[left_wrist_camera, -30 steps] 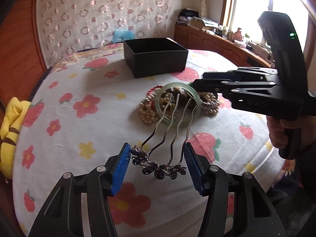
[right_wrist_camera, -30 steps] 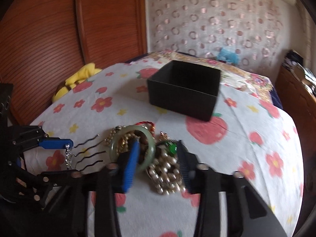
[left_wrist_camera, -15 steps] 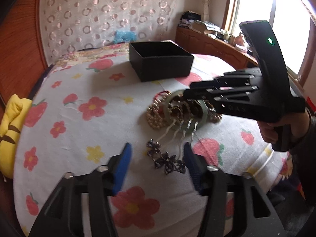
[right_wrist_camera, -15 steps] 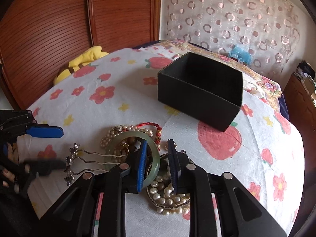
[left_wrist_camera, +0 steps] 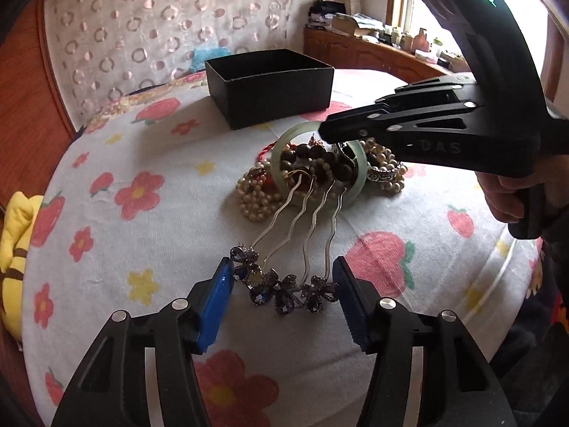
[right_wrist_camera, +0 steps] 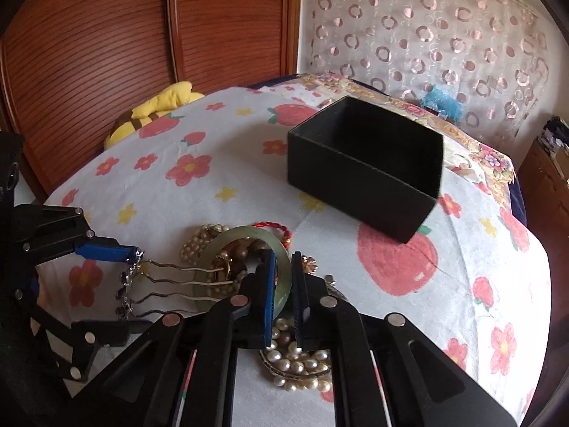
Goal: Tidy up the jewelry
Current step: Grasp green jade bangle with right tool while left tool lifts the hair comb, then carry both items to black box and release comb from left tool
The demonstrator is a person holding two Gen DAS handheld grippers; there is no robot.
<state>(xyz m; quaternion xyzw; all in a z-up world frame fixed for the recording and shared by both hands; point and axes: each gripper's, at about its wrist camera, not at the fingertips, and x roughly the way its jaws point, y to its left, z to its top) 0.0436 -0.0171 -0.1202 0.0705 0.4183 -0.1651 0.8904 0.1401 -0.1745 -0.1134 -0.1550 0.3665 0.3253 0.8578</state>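
The jade bangle is clamped at its rim in the jaws of the right gripper, atop the jewelry pile just in front of the black box. The jeweled head of the hair comb, nearer than the box, is bracketed by the left gripper, whose jaws are apart; contact cannot be told.
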